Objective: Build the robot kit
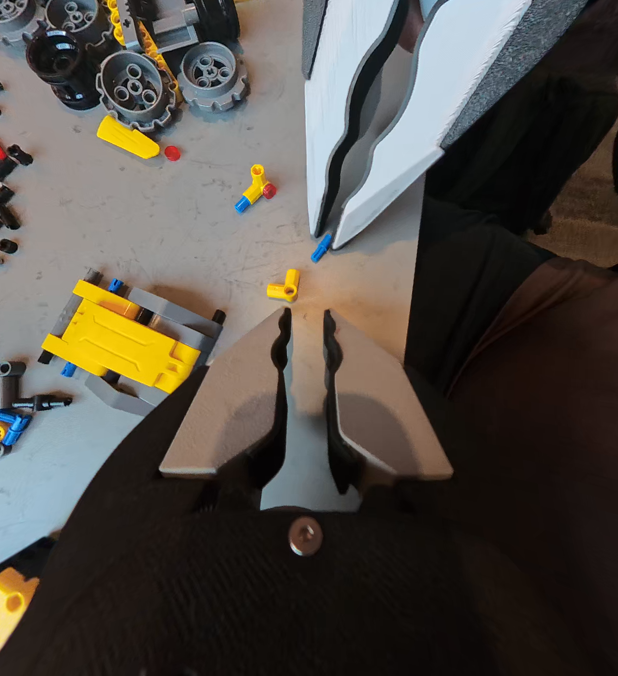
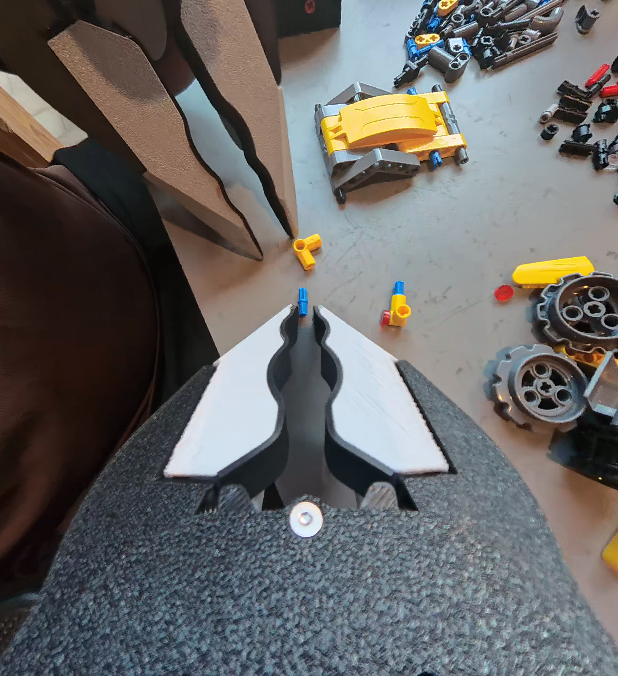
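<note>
Small blue pin (image 2: 302, 302): short plastic peg, ribbed collar near the middle, lying on the grey table (image 2: 391, 226) right at the tips of the right gripper (image 2: 305, 310). Seen there with one end between the two white fingertips (image 2: 289, 312), the rest poking forward. Narrow gap between those tips; whether they actually pinch the pin cannot be told from either view. Smooth white finger faces, wavy black inner edges, coarse speckled grey housing behind.

Left gripper (image 1: 307, 312) held just above the table, fingertips apart with bare tabletop between them, nothing gripped. Matte tan-grey fingers (image 1: 249, 365) with the same scalloped black lining, dark ribbed body below. Nearest to it: yellow elbow connector (image 1: 285, 287), an L-shaped glossy piece with round sockets, just ahead of the tips and apart from them.

Further off: yellow connector with blue and red pins (image 1: 256, 188) plugged in; flat red round stud (image 1: 172, 153); yellow wedge panel (image 1: 128, 139); toothed grey wheel hubs (image 1: 210, 75) with spoke holes; yellow and grey panel assembly (image 1: 124, 340), smooth curved shell over angled grey beams. Scuffed, faintly scratched table surface throughout.
</note>
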Action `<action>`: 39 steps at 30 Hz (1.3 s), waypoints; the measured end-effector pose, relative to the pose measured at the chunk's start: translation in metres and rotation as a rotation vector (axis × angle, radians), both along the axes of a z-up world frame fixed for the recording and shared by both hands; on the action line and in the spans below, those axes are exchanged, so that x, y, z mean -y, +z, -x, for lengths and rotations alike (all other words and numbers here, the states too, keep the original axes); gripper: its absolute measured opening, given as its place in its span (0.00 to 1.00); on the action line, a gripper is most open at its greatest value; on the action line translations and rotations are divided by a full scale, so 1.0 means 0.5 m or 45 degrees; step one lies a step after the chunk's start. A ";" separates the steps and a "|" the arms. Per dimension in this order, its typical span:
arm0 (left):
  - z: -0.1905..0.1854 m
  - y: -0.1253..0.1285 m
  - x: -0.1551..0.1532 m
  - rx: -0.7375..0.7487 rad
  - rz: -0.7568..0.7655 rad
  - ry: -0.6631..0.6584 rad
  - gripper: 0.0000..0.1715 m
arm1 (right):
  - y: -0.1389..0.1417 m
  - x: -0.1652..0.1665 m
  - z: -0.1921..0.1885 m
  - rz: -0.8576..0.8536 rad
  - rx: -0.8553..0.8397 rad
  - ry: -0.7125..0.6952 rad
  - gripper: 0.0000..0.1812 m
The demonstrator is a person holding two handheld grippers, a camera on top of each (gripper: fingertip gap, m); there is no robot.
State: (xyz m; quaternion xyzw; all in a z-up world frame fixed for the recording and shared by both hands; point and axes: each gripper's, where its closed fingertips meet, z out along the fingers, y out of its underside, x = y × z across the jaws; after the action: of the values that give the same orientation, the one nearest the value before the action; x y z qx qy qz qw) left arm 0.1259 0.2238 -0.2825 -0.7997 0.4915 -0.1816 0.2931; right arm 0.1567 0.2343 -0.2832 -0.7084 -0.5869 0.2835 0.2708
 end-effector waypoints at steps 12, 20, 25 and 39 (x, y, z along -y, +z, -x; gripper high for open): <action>0.032 0.022 -0.004 0.117 -0.105 0.078 0.10 | 0.003 0.001 -0.014 0.077 -0.029 -0.038 0.06; -0.020 0.036 -0.026 -0.009 -0.168 -0.150 0.11 | 0.003 -0.005 -0.012 0.012 -0.019 -0.035 0.05; -0.025 0.003 -0.027 -0.107 -0.086 -0.217 0.09 | 0.001 -0.001 -0.002 0.018 -0.021 -0.005 0.02; -0.024 -0.002 -0.010 -0.043 -0.027 -0.260 0.02 | 0.002 0.008 0.013 -0.080 -0.062 0.020 0.02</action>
State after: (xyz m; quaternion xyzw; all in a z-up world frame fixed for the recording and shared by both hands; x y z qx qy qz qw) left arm 0.1379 0.2286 -0.2833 -0.7452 0.5773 -0.1916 0.2731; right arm 0.1504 0.2301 -0.2823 -0.6878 -0.5944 0.2842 0.3047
